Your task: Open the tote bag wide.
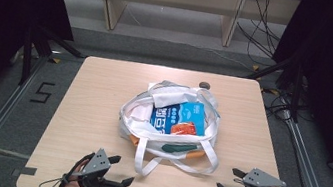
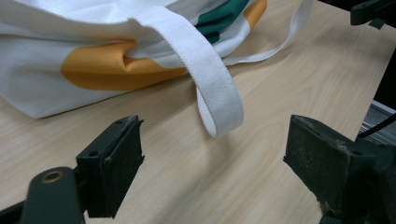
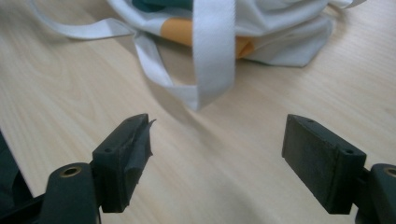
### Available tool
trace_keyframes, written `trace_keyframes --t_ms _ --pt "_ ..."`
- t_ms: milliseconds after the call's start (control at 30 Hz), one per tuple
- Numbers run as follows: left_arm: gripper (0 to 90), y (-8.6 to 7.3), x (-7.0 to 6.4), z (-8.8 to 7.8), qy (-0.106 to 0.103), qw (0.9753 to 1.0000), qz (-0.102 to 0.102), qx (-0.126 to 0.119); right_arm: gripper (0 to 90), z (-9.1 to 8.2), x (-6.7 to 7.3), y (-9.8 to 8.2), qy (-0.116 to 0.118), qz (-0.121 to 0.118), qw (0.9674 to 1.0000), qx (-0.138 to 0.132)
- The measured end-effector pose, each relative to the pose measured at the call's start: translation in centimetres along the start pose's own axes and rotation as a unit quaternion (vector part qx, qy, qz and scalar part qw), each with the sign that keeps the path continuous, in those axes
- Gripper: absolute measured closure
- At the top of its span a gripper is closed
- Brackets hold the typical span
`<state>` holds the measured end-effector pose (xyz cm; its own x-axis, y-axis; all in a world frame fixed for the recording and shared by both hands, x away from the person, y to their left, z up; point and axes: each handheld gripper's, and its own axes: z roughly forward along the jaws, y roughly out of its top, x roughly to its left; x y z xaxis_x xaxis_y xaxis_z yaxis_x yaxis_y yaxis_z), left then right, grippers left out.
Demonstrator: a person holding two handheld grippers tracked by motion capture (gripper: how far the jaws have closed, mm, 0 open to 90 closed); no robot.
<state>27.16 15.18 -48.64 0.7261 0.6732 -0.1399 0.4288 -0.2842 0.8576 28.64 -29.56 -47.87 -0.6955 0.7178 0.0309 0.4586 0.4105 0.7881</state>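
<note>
Tote bag (image 1: 170, 119) work starts from two claws with jaws spread wide and empty, the left gripper (image 1: 123, 170) and right gripper (image 1: 226, 180) low at the near table (image 1: 98, 93) edge, the bag mid-table beyond them. It looks soft, limp and light, best taken by its strap loops (image 2: 219, 98). The high view alone reveals the blue packet (image 1: 178, 118) inside; the gripper views show the straps' weave.

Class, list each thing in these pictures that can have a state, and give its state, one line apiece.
Tote bag: lying on the table, mouth open.
Blue packet: inside the bag, partly showing.
Bag handles: slack, looped on the table, not gripped.
Left gripper: open, empty.
Right gripper: open, empty.
Table: bearing the bag.
</note>
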Motion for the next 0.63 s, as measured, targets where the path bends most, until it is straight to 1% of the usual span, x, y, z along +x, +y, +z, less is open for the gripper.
trace_keyframes --t_ms 33,67,100,133,167,200,233,267,300,367,400,433,467,500,600,633 --pt "17.9 0.0 0.01 0.05 -0.001 1.0 0.002 -0.001 25.0 -0.06 0.04 -0.13 0.001 -0.005 1.0 0.003" --pt "18.0 -0.01 0.03 0.05 0.0 1.0 0.005 0.002 25.0 -0.06 -0.06 -0.21 0.0 -0.016 0.9999 0.003" --pt "18.0 -0.04 0.03 0.1 -0.001 1.0 0.005 0.002 25.3 -0.1 0.28 -0.36 0.002 -0.004 1.0 0.003" --pt "17.9 -0.06 -0.07 0.13 0.002 1.0 0.001 0.002 25.4 -0.07 0.13 -0.42 0.001 -0.019 0.9998 0.001" --pt "17.9 -0.1 0.05 0.17 -0.002 1.0 0.005 0.003 25.5 -0.08 0.21 -0.45 0.002 -0.018 0.9998 0.002" --pt "17.9 -0.07 0.02 0.11 0.002 0.9999 0.007 0.007 25.5 -0.05 0.26 -0.47 0.007 -0.018 0.9998 0.004" --pt "17.9 -0.08 0.12 0.14 -0.002 0.9999 0.01 0.005 25.5 -0.03 0.24 -0.45 0.008 -0.019 0.9998 0.004" --pt "17.9 -0.08 0.09 0.13 -0.001 1.0 0.007 0.006 25.5 -0.03 0.26 -0.46 0.007 -0.018 0.9998 0.003" --pt "17.9 -0.09 0.13 0.14 0.0 0.9999 0.008 0.006 25.5 -0.02 0.2 -0.46 0.006 -0.021 0.9998 0.002" --pt "17.9 -0.12 0.07 0.18 0.0 1.0 0.001 0.005 25.5 -0.06 0.16 -0.47 0.001 -0.022 0.9997 0.002" --pt "17.9 -0.12 0.09 0.2 -0.001 1.0 0.001 0.005 25.5 -0.05 0.28 -0.51 0.004 -0.014 0.9999 0.004" --pt "17.8 -0.13 0.09 0.21 -0.001 1.0 0.002 0.006 25.5 -0.04 0.26 -0.51 0.004 -0.014 0.9999 0.003" --pt "17.8 -0.13 0.1 0.21 -0.001 1.0 0.004 0.007 25.5 0.0 0.15 -0.49 0.004 -0.022 0.9998 0.001" --pt "17.8 -0.13 0.12 0.22 -0.002 1.0 0.006 0.007 25.5 0.02 0.15 -0.5 0.005 -0.021 0.9998 0.001" --pt "17.8 -0.15 0.06 0.24 0.001 1.0 0.002 0.007 25.5 0.06 0.07 -0.5 0.006 -0.024 0.9997 0.002" --pt "17.8 -0.17 0.08 0.27 -0.001 1.0 -0.001 0.005 25.5 0.05 0.08 -0.51 0.008 -0.022 0.9997 0.004"
